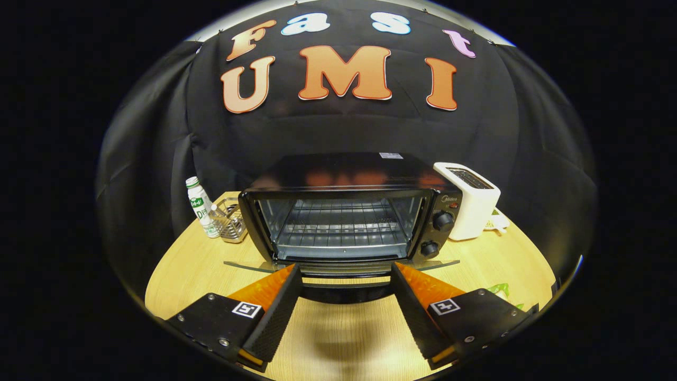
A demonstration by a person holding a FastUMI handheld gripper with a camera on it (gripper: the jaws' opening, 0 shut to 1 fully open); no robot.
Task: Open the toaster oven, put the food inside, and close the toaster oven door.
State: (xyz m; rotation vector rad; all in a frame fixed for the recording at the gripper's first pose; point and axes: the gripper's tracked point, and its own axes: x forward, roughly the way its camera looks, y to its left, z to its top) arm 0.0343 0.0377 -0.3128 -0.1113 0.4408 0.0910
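A black toaster oven stands on the wooden table straight ahead. Its glass door is folded down flat, edge-on toward me, with the dark handle bar at its front. The wire rack inside is bare. My gripper is open; its two fingertips sit at either side of the lowered door's front edge, with the handle between them and no contact that I can make out. Something green and white lies on the table to the right of the right finger, mostly hidden.
A white pop-up toaster stands close to the oven's right side, with a small white item behind it. Left of the oven are a white bottle with a green cap and a wire holder.
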